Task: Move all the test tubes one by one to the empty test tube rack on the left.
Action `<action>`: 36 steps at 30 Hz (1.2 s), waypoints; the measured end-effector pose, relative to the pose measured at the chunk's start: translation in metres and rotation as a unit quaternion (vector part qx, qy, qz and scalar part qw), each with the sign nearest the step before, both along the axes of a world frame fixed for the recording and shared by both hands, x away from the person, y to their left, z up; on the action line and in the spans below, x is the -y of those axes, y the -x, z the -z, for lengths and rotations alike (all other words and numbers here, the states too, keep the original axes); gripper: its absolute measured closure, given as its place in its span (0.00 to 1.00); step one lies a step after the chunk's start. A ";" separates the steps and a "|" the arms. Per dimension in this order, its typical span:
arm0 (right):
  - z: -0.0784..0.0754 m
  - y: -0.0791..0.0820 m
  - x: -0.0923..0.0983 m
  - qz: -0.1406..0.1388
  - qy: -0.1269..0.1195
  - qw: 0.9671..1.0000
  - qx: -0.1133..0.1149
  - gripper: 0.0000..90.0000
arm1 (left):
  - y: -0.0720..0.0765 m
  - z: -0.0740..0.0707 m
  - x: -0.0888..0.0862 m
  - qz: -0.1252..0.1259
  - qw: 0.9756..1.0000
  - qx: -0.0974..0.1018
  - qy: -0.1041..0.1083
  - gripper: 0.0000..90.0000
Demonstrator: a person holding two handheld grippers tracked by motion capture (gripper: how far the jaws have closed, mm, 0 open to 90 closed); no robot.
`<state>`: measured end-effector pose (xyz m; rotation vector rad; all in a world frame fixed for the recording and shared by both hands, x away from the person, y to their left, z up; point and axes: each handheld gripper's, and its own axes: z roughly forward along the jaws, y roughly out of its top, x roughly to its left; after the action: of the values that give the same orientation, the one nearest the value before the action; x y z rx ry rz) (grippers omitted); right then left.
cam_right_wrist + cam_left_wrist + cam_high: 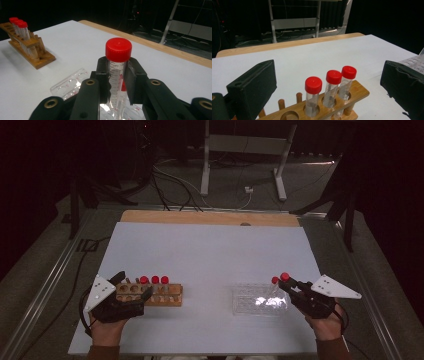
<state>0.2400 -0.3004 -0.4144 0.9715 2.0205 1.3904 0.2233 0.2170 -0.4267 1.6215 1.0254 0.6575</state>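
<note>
Gripping clear plastic tube with red screw cap (118,72), right gripper (291,282) pinches it upright between black pads, above right end of clear plastic tube rack (255,301). Second red-capped tube (274,280) just beside held one. Wooden tube rack (322,106) holds three red-capped clear tubes (332,87) side by side; neighbouring holes vacant. Left gripper (134,292) spread wide, jaws flanking wooden rack's left end, contact unclear.

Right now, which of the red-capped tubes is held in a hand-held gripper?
The tube clamped upright in the right hand-held gripper, above the clear plastic rack. Three others stand in the wooden rack.
</note>
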 end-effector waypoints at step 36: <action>-0.013 -0.017 -0.077 -0.082 -0.007 0.997 0.002 0.83 | -0.015 -0.013 0.073 0.080 0.997 0.019 -0.014 0.02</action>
<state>0.2569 -0.2234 -0.4010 0.8236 2.1297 1.4921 0.2388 0.1440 -0.4132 1.6892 0.8519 0.5940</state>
